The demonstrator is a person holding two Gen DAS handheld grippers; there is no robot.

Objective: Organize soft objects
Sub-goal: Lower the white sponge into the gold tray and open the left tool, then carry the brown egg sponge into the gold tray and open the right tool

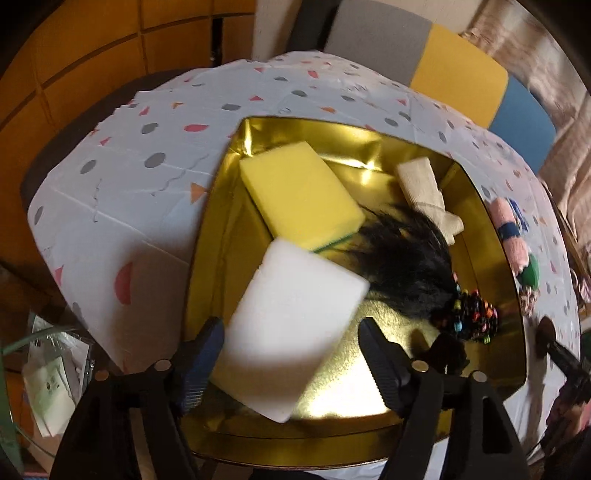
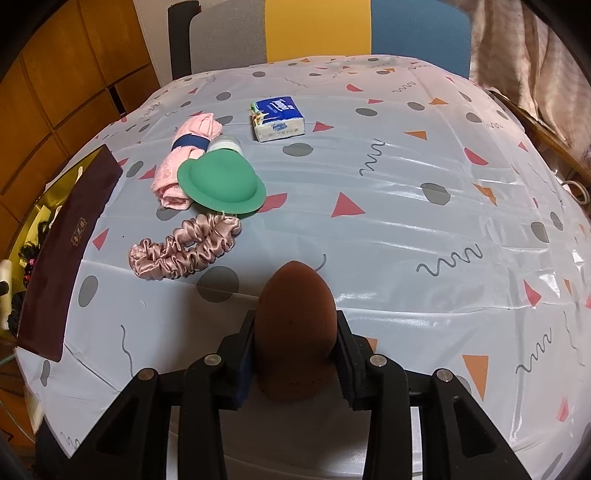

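Observation:
In the left wrist view a gold-lined box [image 1: 221,229] holds a yellow sponge [image 1: 299,192], a cream cloth [image 1: 428,195] and a black feathery piece with coloured beads [image 1: 410,266]. A white sponge block [image 1: 291,328] lies tilted in the box between the fingers of my left gripper [image 1: 291,325]. The jaws stand wide and the right finger is clear of the block. In the right wrist view my right gripper [image 2: 295,319] is shut on a brown egg-shaped sponge [image 2: 295,332], held above the patterned tablecloth [image 2: 406,229].
On the cloth lie a pink satin scrunchie [image 2: 184,247], a green hat-shaped piece [image 2: 221,184], a rolled pink towel with a blue band [image 2: 184,155] and a tissue pack [image 2: 279,118]. The box's dark outer wall [image 2: 70,236] is at the left. A chair [image 2: 317,26] stands behind the table.

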